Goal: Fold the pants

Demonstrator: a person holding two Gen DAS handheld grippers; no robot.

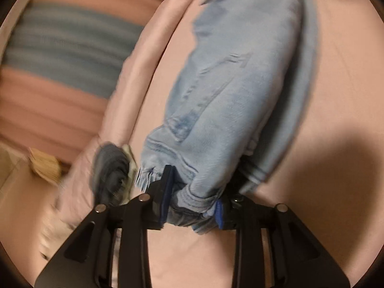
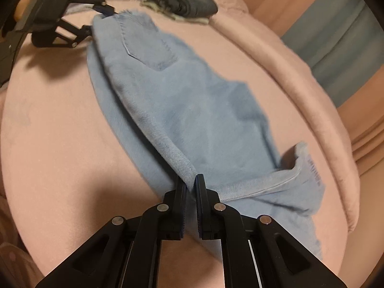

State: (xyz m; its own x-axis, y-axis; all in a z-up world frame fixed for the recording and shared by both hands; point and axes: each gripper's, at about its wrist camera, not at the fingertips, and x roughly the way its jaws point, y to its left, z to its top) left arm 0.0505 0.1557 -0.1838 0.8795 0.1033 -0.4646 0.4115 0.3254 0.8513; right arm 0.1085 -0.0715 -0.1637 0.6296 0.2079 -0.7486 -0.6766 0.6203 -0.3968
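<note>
I have the light blue denim pants (image 2: pixel 182 100) lying doubled lengthwise on the pink bed (image 2: pixel 60 124), so one fold looks done. My right gripper (image 2: pixel 191 187) has its fingers clamped on the near folded edge, my left gripper (image 1: pixel 194 192) on the waistband end; folding them shorter remains.

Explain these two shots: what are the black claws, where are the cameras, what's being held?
No robot: a person holds a hand-held gripper in each hand, and each carries a fisheye camera looking along its jaws. The left wrist view shows the left gripper clamped on a bunched end of light blue jeans. The right wrist view shows the right gripper pinching a folded edge of the same jeans, with the left gripper at top left. The jeans lie on a pink bed cover. A dark folded garment sits beyond.
</note>
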